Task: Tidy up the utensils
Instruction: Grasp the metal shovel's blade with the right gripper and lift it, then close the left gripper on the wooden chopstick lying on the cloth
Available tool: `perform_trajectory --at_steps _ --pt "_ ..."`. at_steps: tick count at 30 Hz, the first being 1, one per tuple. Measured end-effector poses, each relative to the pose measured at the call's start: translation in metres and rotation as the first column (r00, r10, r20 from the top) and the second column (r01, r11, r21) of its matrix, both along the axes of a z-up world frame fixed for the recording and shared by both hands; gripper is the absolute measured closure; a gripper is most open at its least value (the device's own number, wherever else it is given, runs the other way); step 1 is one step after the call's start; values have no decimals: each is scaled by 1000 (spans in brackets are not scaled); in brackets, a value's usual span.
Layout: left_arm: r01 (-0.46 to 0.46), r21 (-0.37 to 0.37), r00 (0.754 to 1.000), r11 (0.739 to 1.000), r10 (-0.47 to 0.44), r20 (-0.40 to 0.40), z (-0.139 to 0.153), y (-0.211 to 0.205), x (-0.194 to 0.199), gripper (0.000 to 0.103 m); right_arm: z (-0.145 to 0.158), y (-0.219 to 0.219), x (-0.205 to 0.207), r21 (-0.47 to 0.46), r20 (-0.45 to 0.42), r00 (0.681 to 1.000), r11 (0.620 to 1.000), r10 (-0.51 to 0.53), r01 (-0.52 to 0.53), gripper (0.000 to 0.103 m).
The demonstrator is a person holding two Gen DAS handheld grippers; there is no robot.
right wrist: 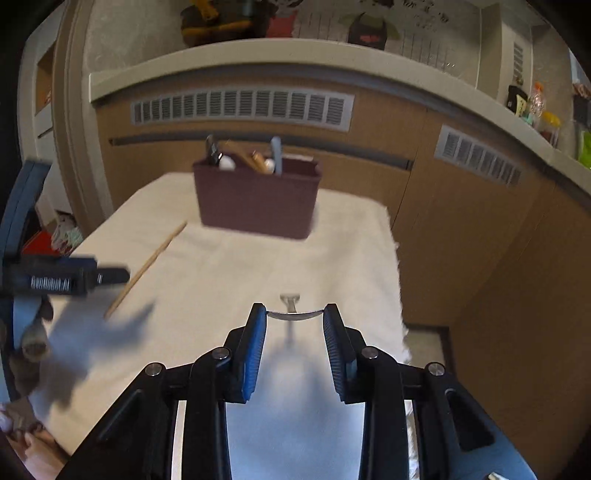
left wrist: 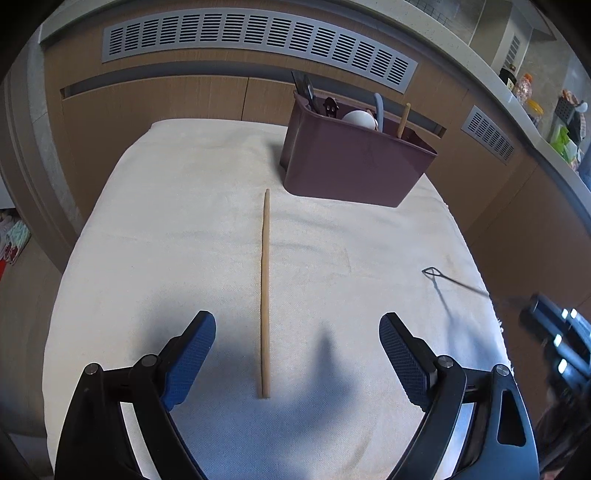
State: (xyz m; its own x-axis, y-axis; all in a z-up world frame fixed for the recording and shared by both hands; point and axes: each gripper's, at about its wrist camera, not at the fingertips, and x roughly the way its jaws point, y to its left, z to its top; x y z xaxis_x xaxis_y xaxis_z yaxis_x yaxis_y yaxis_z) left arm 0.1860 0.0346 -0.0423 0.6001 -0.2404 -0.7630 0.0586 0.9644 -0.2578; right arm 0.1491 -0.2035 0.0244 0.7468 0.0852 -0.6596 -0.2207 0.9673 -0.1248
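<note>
Chopstick [left wrist: 265, 295] lay on the cloth [left wrist: 166, 240] between the wide-open left gripper [left wrist: 297, 350] fingers, short of the bin [left wrist: 354, 170]. Only the right wrist view showed the right gripper [right wrist: 294, 325] pinching a metal utensil [right wrist: 294, 314] crosswise.

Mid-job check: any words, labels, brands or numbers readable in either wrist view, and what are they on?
White lettering on the left tongs, seen from the right wrist: blurred, unreadable.
Labels on the bottles on the counter shelf: too small to read.
Pictures on the back wall: no legible text.
Left wrist view: nothing readable.
</note>
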Motion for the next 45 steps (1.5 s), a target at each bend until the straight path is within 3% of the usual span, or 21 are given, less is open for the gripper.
perform_trajectory --at_steps 5,13,26,36,38,41,43,45 --pt "10 10 1000 1000 -10 -22 -8 -3 2 13 8 -1 29 40 40 999 999 -17 15 74" --pt "-7 14 998 1000 8 -65 -22 2 12 13 12 1 53 19 96 995 999 -42 40 72" --pt "3 14 994 1000 -2 -109 -35 0 20 13 -7 -5 83 48 54 995 995 -87 85 72" --pt "-11 -3 996 1000 10 -86 -32 6 21 13 16 -5 77 115 69 997 993 -36 28 73" --pt "4 -31 998 1000 -6 -60 -26 10 25 17 21 -1 72 104 84 996 994 -24 15 73" --pt "59 -40 995 997 -62 -81 -21 8 43 41 25 3 65 108 96 995 994 2 -12 73" --pt "83 -7 990 997 -83 -115 -20 5 62 55 25 5 63 110 100 995 994 15 -26 73" --pt "107 48 984 993 -98 -150 -20 -1 82 62 23 6 61 118 99 995 992 24 -36 73"
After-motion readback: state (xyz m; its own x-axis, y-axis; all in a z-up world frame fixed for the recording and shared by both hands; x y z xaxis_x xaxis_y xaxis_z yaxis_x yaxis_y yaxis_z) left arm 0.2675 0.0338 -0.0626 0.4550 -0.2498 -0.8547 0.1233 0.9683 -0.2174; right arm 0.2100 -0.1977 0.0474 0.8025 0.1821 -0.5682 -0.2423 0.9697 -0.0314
